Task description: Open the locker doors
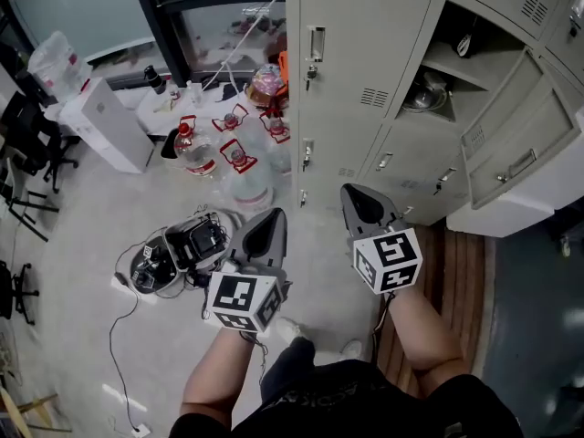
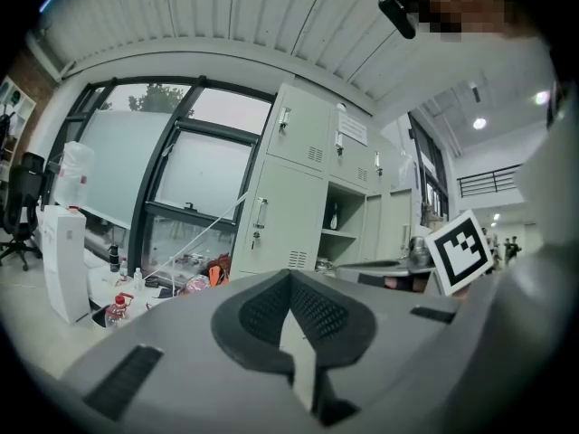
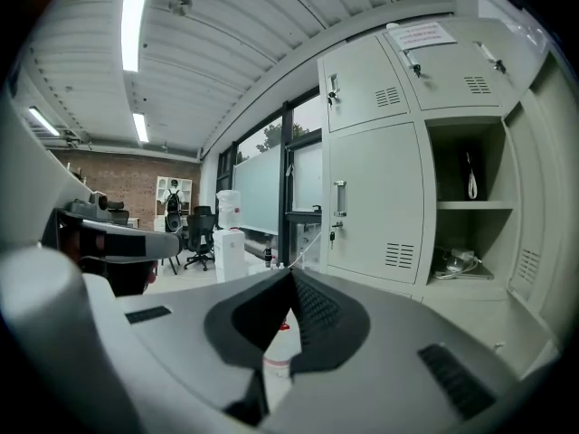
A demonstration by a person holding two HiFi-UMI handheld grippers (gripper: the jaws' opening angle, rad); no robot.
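The lockers (image 1: 365, 144) form a pale grey-beige metal bank that fills the head view from 12 to 3 o'clock. The tall door (image 1: 365, 35) at 12 o'clock is shut, with an upright pull handle (image 1: 316, 44) on its left edge and a vent slot (image 1: 374, 97) low down. The small doors (image 1: 333, 158) beneath it are shut too. At 2 o'clock the open doors (image 1: 525, 144) stand swung outward, baring a shelved compartment (image 1: 452, 67).

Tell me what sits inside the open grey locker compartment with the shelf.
Above the shelf of the open grey metal locker compartment is a slim dark object; below lies a shiny metallic item, kind unclear. Closed doors hide the neighbouring compartments.
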